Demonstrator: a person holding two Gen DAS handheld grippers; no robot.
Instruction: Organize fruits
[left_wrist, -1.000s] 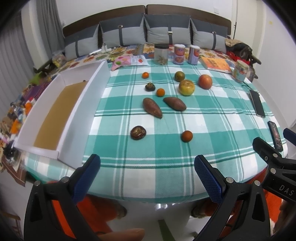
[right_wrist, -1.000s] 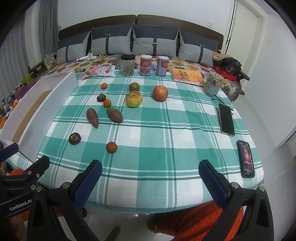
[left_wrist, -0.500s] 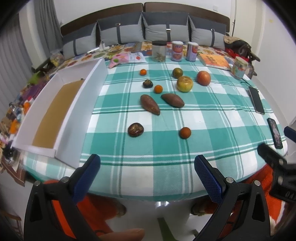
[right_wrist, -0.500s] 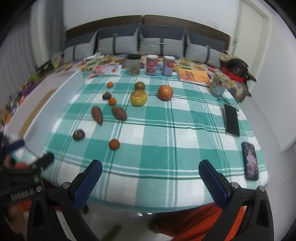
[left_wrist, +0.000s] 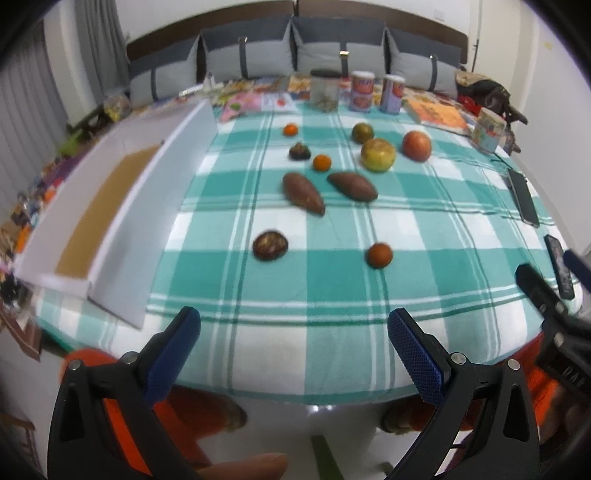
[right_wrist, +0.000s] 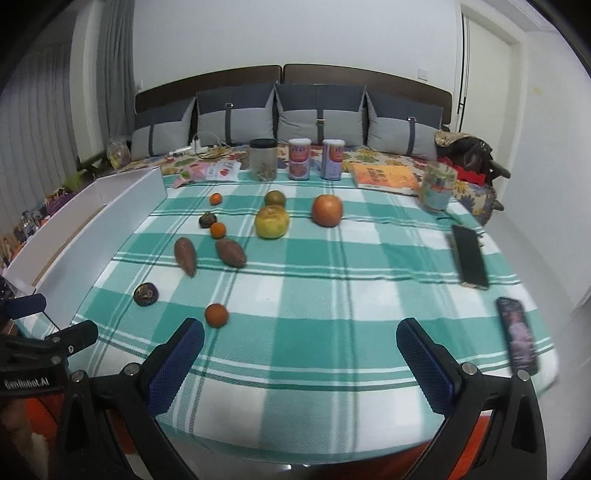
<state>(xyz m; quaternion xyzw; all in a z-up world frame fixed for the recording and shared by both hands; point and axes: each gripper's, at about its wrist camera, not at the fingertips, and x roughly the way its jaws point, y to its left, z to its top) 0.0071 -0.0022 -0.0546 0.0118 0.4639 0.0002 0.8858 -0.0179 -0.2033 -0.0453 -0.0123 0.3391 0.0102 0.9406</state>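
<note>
Left gripper (left_wrist: 293, 345) and right gripper (right_wrist: 300, 354): jaws spread wide, holding nothing, at the near edge of the checked surface (right_wrist: 332, 280). Fruits (right_wrist: 271, 221) lie scattered mid-surface, the white tray (left_wrist: 110, 206) beside them at left.

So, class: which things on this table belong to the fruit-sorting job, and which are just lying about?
Job: red apple, yellow-green apple, near orange, two sweet potatoes, white box.

Lying about: two phones, three canisters, book.
</note>
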